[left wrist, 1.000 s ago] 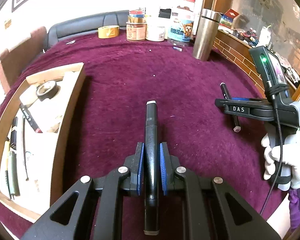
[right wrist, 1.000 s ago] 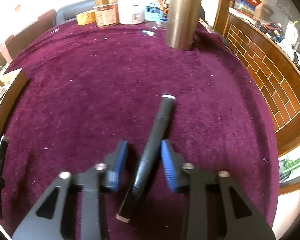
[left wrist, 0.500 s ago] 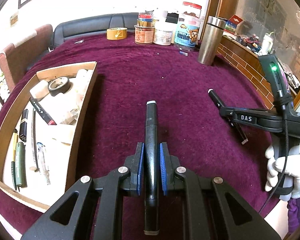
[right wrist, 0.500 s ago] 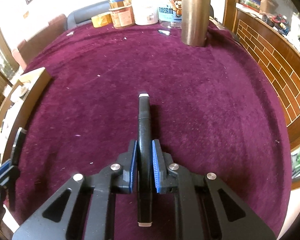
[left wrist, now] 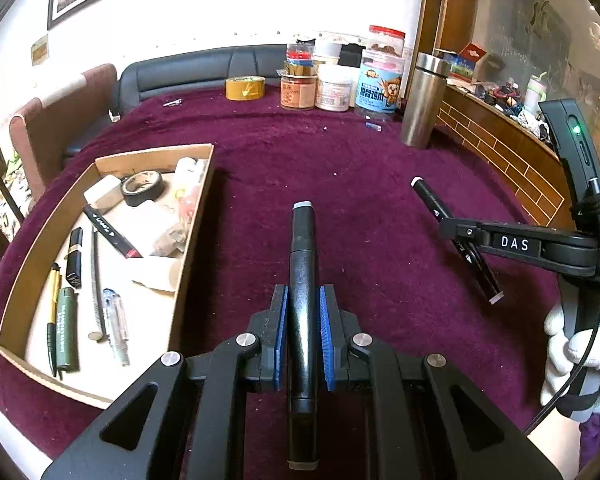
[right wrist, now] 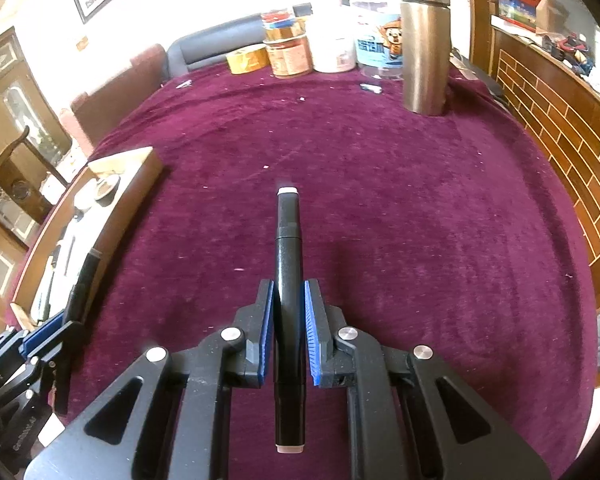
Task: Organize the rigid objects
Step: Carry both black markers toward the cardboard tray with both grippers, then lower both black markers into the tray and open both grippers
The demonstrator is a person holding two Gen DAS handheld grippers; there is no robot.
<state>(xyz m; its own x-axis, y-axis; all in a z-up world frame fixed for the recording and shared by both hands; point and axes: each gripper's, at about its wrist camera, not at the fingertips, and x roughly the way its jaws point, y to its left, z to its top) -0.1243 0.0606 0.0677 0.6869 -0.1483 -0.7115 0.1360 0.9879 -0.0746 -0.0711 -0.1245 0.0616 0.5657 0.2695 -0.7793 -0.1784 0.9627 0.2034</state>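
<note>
My left gripper (left wrist: 303, 336) is shut on a black marker (left wrist: 303, 264) and holds it above the maroon cloth, right of the cardboard tray (left wrist: 198, 216). My right gripper (right wrist: 287, 334) is shut on a second black marker (right wrist: 288, 248), also lifted off the cloth. In the left wrist view the right gripper (left wrist: 466, 236) shows at the right with its marker (left wrist: 432, 204) slanting through it. In the right wrist view the left gripper (right wrist: 56, 332) shows at the lower left beside the tray (right wrist: 140, 172). The tray holds pens, a marker, a lighter and a tape roll (left wrist: 142, 187).
Jars (left wrist: 332, 88), a yellow tape roll (left wrist: 245, 88) and a steel flask (left wrist: 424, 106) stand along the table's far edge. A brick-pattern ledge (right wrist: 560, 120) runs along the right side. A dark sofa (left wrist: 188, 72) and a chair (left wrist: 60, 120) stand behind the table.
My right gripper closed on its marker and lifted it off the cloth. Both grippers have risen with their markers, so more of the tray and the far wall shows.
</note>
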